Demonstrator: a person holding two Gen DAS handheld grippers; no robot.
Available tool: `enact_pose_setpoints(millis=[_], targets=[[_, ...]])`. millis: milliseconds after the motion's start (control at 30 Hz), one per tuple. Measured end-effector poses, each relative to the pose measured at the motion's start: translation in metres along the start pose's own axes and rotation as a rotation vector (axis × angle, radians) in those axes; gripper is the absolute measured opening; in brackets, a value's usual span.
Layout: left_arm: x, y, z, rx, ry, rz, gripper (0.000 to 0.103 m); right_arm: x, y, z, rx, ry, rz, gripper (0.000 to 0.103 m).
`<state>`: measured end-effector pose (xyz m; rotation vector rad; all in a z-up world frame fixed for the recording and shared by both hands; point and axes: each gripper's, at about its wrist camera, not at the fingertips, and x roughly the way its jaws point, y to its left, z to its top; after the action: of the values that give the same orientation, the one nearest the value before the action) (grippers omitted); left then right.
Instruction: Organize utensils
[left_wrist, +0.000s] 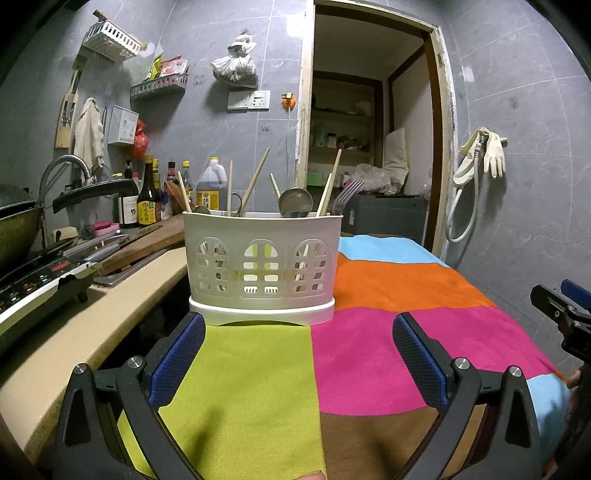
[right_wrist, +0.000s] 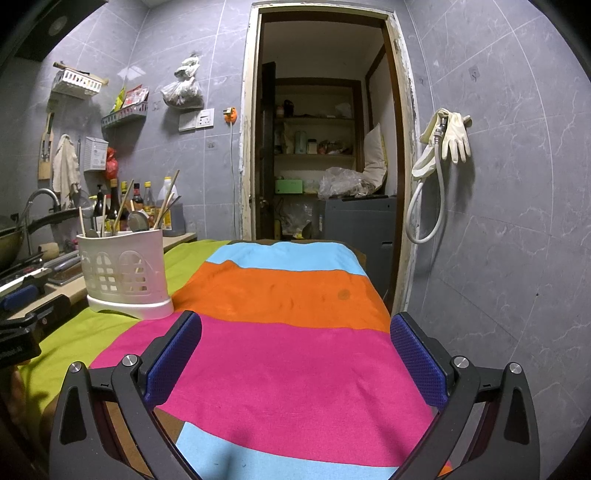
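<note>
A white plastic utensil holder (left_wrist: 263, 258) (right_wrist: 123, 271) stands upright on the colourful striped cloth (left_wrist: 388, 332) (right_wrist: 288, 350). It holds several wooden chopsticks (left_wrist: 256, 181), a metal ladle (left_wrist: 295, 204), a small spoon (left_wrist: 201, 209) and a fork (left_wrist: 347, 197). My left gripper (left_wrist: 297, 354) is open just in front of the holder, nothing between its blue pads. My right gripper (right_wrist: 295, 354) is open over the pink stripe, to the right of the holder, and empty. Part of the right gripper (left_wrist: 561, 310) shows at the left wrist view's right edge.
A counter (left_wrist: 110, 306) on the left carries a wok (left_wrist: 18, 221), an induction cooker (left_wrist: 33, 284), knives, a cutting board (left_wrist: 147, 243) and sauce bottles (left_wrist: 147, 199). A doorway (right_wrist: 325, 147) opens behind the table. Gloves and a hose (right_wrist: 443, 147) hang on the right wall.
</note>
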<state>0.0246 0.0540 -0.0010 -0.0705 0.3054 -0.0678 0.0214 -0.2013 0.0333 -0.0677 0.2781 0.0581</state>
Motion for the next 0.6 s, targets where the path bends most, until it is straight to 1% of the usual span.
enact_pose_setpoints(millis=[600], targets=[[-0.0005, 0.0021, 0.0001, -0.002, 0.004, 0.003, 0.100, 0.0018, 0.0007, -0.0007, 0.000, 0.005, 0.002, 0.103]])
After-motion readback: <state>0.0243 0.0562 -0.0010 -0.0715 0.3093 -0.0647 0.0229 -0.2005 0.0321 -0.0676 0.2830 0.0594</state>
